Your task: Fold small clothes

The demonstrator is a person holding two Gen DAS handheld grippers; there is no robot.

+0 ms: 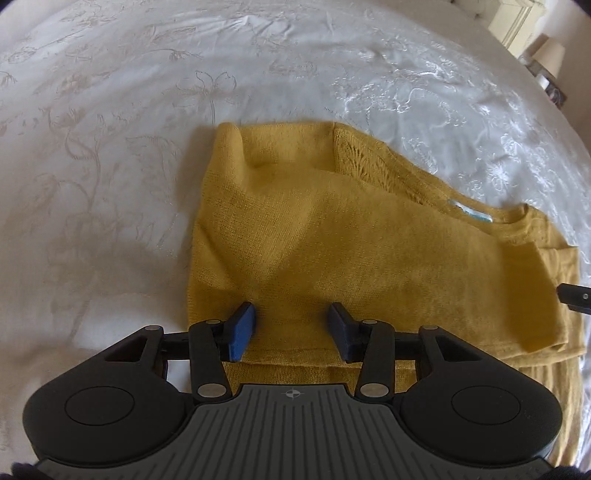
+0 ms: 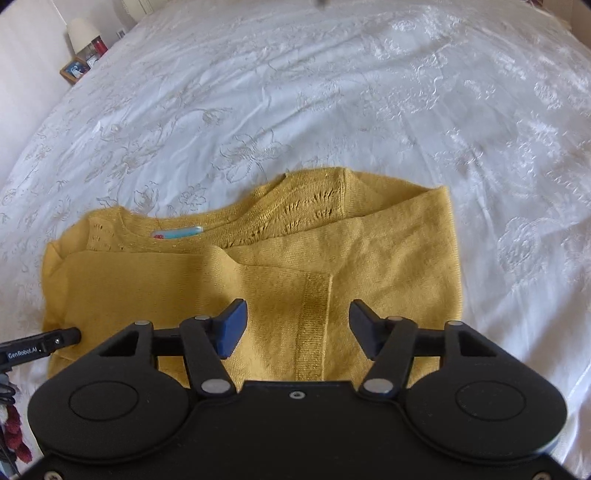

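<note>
A mustard-yellow knit sweater (image 1: 332,240) (image 2: 258,266) lies partly folded on the white bedspread (image 1: 110,147), with a sleeve laid across the body. Its blue neck label (image 1: 471,212) (image 2: 177,232) shows at the collar. My left gripper (image 1: 291,328) hovers over the sweater's near edge, its blue pads (image 1: 242,330) apart with cloth lying below the gap. My right gripper (image 2: 297,328) stands open over the ribbed band (image 2: 314,325) near the hem. Each view catches a black tip of the other gripper at its edge, beside the sweater.
The embroidered white bedspread (image 2: 369,92) stretches far beyond the sweater. A lamp (image 2: 83,31) and a framed picture (image 2: 74,70) stand on a bedside table past the bed's edge. A dark red cord (image 2: 14,435) hangs at the lower left of the right wrist view.
</note>
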